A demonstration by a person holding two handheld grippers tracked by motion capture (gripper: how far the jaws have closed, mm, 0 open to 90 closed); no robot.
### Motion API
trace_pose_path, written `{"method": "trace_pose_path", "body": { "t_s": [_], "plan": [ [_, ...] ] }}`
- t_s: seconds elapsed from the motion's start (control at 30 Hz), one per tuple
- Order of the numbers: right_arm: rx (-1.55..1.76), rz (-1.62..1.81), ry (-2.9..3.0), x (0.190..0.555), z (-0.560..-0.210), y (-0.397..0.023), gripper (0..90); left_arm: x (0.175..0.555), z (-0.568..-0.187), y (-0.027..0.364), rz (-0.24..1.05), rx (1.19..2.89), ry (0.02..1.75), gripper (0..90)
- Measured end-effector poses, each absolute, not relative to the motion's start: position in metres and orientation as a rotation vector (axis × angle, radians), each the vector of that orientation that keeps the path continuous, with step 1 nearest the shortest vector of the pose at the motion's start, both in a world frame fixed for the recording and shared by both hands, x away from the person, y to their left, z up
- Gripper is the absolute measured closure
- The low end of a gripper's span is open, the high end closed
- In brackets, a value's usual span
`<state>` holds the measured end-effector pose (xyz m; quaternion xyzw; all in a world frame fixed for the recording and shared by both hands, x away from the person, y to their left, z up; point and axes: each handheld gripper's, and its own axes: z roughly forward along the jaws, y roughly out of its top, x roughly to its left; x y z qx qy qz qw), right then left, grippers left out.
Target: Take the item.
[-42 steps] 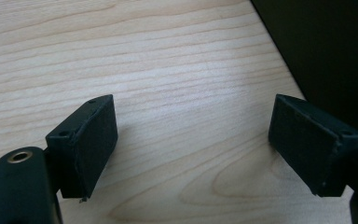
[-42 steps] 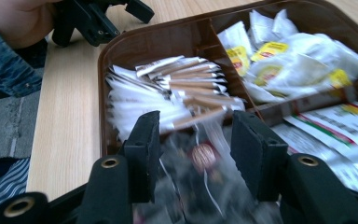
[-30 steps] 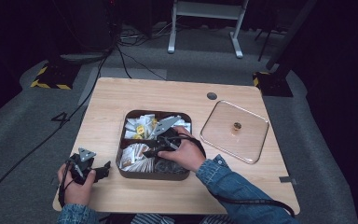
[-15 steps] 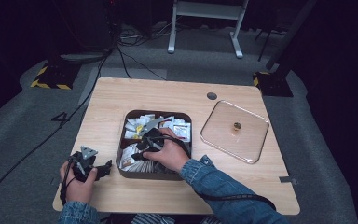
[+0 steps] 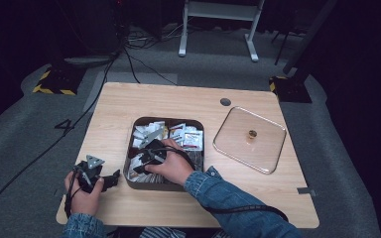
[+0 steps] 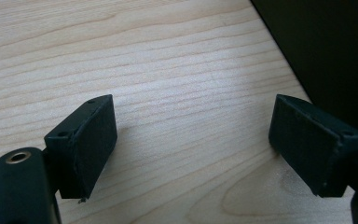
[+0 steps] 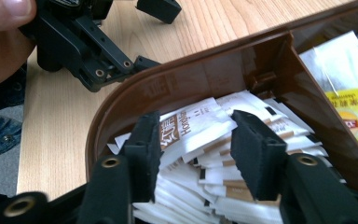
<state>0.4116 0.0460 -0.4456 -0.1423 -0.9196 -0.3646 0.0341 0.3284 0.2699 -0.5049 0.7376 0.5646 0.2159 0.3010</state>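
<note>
Two changes since a second ago: the right gripper [image 7: 196,140] has slid from the middle of the brown tray [image 7: 191,79] into its near-left compartment, and its jaws have been closing around a white sachet [image 7: 200,116] atop the pile, not plainly pinching it. By the table's [image 6: 168,56] near-left corner, the left gripper [image 6: 191,140] has stayed put, jaws apart and empty.

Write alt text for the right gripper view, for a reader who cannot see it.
The right gripper hangs over white sachets piled in a brown box, its black jaws apart either side of the top sachet. A yellow-labelled tea bag lies in the next compartment, and the left gripper rests on the wooden table beyond.
</note>
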Motion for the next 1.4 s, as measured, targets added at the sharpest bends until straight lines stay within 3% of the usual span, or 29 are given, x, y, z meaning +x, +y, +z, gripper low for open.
{"method": "trace_pose_path", "body": {
  "t_s": [0.4, 0.5, 0.57, 0.63, 1.4],
  "plan": [
    [-0.392, -1.078, -2.836, 0.405, -0.451, 0.057, 63.5, 0.329, -0.505, 0.270, 0.575, 1.959, 1.497, 15.4],
    [-0.387, -1.072, -2.845, 0.404, -0.452, 0.058, 69.3, 0.329, -0.505, 0.270, 0.575, 1.959, 1.496, 15.4],
    [-0.358, -1.066, -2.855, 0.402, -0.452, 0.059, 83.9, 0.329, -0.505, 0.270, 0.575, 1.959, 1.496, 15.4],
    [-0.347, -1.058, -2.864, 0.401, -0.452, 0.059, 86.5, 0.329, -0.505, 0.270, 0.574, 1.959, 1.496, 15.3],
    [-0.332, -1.284, -2.836, 0.399, -0.407, 0.028, 88.1, 0.331, -0.505, 0.270, 0.563, 1.959, 1.492, 12.9]
  ]
}}
